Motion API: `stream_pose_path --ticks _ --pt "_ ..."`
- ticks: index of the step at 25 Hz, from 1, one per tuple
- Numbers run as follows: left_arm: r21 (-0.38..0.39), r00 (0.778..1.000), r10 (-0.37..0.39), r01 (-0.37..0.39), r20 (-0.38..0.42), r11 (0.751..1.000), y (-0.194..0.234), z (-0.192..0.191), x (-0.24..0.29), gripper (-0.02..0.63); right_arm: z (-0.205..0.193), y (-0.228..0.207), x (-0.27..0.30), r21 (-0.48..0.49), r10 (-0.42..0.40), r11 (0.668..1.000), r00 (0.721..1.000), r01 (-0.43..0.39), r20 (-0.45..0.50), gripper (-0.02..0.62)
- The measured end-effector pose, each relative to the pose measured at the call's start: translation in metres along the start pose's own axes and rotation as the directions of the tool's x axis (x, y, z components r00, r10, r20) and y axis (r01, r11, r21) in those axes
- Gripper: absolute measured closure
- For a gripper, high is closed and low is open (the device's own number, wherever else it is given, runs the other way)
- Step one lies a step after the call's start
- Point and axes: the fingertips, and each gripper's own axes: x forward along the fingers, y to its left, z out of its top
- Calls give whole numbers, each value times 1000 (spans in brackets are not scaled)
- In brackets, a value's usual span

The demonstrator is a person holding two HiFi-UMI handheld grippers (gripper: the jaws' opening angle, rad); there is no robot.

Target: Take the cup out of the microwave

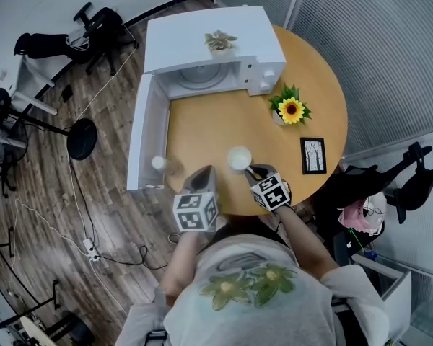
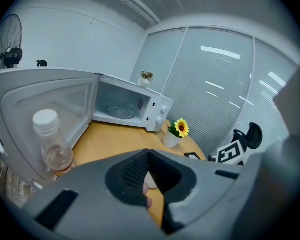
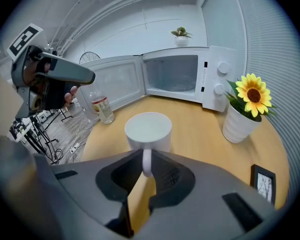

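Honey-coloured wood across the middle of the head view: a round worktop (image 1: 202,125); at its far edge a white microwave (image 1: 213,38), its door (image 1: 146,132) swung wide open to the left; on the oven's roof a small potted plant (image 1: 220,41); just right of the oven a potted sunflower (image 1: 290,110), and nearer than that a small framed picture (image 1: 313,155); beside the open door a clear bottle (image 1: 159,163) with a white cap; outside the oven, near the worktop's front edge, the white cup (image 1: 239,158), with the right gripper (image 1: 252,171) at its near side and the left gripper (image 1: 205,171) just left of it.

In the left gripper view, fingers (image 2: 132,174) pressed together at the tips, with nothing caught between them; beyond them the bottle against the open door, and further off the oven cavity with its turntable (image 2: 115,111).

In the right gripper view, fingers (image 3: 167,174) pinching the cup's handle (image 3: 146,161); cup upright straight ahead, over bare wood and well clear of the oven; base touching the worktop or not, impossible to tell; sunflower at the right; bottle and left gripper at the left, both apart from the cup.
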Motion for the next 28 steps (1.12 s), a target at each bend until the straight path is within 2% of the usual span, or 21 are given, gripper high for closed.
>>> stream_pose_path --ticks 9,18,23,28 --pt "9 1000 -6 6 -11 1000 -7 -10 -3 601 -11 2 3 -10 -7 1000 1000 7 -24 529" --pt "12 1000 -21 21 -14 1000 -14 -18 -7 603 -12 5 -2 20 5 1000 999 -4 -34 523" --pt "26 1000 -26 26 -11 999 -18 -21 -11 601 -12 2 -17 31 -18 999 1000 18 -7 518" --pt "17 1000 -24 24 -2 1000 -21 -21 -14 602 -4 1 -38 90 -42 995 998 37 45 518"
